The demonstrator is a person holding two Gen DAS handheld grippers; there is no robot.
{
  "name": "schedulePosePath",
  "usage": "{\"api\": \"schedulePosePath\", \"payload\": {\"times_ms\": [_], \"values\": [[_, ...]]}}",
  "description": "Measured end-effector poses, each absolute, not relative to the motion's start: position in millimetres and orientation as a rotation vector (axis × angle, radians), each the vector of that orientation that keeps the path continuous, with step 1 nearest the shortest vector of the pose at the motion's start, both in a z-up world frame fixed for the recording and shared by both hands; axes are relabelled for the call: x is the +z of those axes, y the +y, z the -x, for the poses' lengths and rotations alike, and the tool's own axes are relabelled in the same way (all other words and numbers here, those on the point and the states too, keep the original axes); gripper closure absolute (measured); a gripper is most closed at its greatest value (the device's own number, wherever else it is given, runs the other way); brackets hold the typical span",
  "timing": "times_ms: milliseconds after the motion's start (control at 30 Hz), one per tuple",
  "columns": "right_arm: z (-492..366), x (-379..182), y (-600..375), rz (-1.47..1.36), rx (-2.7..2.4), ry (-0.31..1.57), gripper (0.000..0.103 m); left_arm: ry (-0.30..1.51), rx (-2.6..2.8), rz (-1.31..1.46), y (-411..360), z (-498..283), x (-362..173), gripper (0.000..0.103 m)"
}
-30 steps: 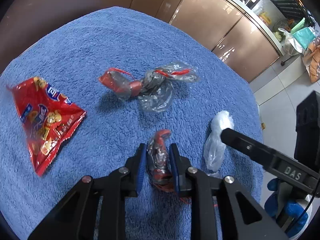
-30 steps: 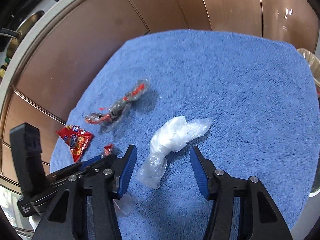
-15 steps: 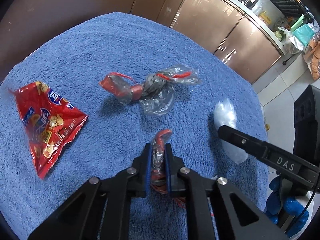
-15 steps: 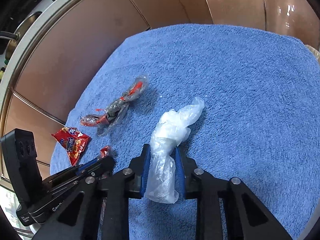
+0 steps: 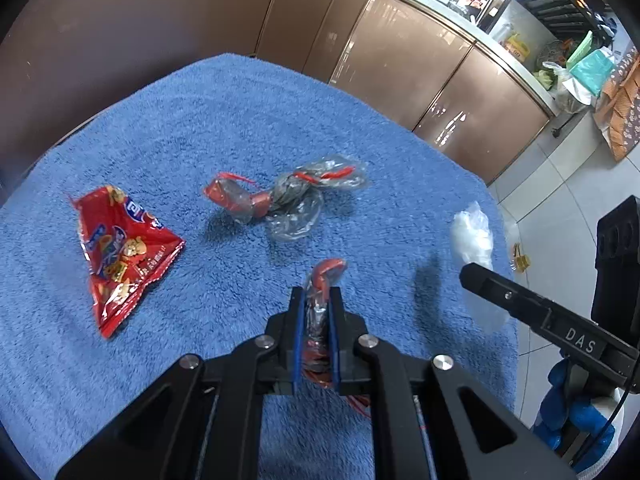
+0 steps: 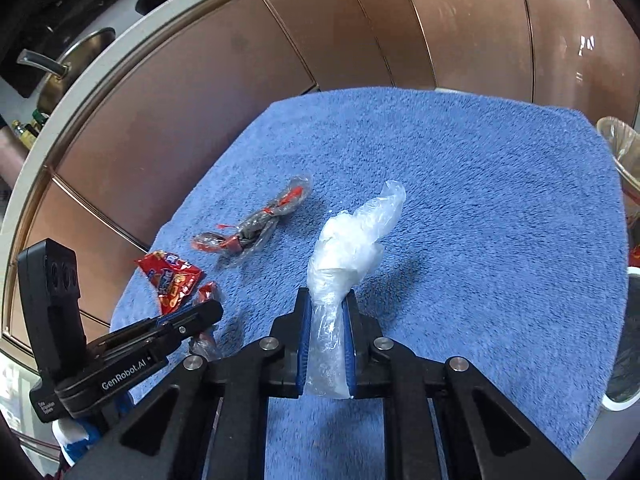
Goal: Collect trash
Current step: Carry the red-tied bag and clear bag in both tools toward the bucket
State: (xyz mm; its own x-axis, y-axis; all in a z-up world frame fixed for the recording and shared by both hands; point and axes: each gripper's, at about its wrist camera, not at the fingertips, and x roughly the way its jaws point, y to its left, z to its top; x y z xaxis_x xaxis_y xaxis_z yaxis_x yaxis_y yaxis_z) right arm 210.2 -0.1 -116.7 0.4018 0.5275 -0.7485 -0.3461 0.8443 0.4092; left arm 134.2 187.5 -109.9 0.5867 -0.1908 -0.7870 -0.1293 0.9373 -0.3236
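**Blue towel, two tongs each holding trash**

Blue terry towel (image 5: 224, 128) is covering the table, and the trash is lying on it. The left gripper (image 5: 316, 300) is squeezing a small red and clear wrapper (image 5: 322, 284) between its blue pads; the red end is sticking out past the fingertips, and the jaws are nearly touching w/ only the wrapper between. The right gripper (image 6: 328, 304) is clamping a crumpled clear plastic bag (image 6: 352, 236) in the same way; the upper part of the bag is standing up above the fingertips, tilting to the right, and its lower end is hanging out behind the pads.

Still lying on the towel: a red snack packet (image 5: 120, 256) at the left, flat, and a twisted clear plastic piece w/ red strips (image 5: 288, 196) near the middle. These 2 are well apart from each other and not touching any gripper.

In the right wrist view a lined bin (image 6: 620, 160) is showing at the right edge, beside the table. Brown cabinet doors (image 6: 360, 32) are standing behind the table.
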Motion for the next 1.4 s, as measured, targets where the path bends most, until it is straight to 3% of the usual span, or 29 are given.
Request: {"api": "schedulePosePath", "payload": {"times_ms": [533,933,1200,1400], "values": [[-156,-50,-81,-0.274,0.517,0.829,0.089,0.827,-0.049,0.265,144,-95,-30,0.093],[-119,-18,-175,-0.321,0.391,0.732,0.089,0.753,-0.176,0.149,48,-103,29,0.093],[-124,-32,-254,-0.328,0.233,0.735,0.089,0.781,-0.299,0.047,-57,-141,26,0.093],[-143,-66,-310,-0.324,0.125,0.799,0.089,0.836,-0.384,-0.031,-144,-187,-6,0.093]]}}
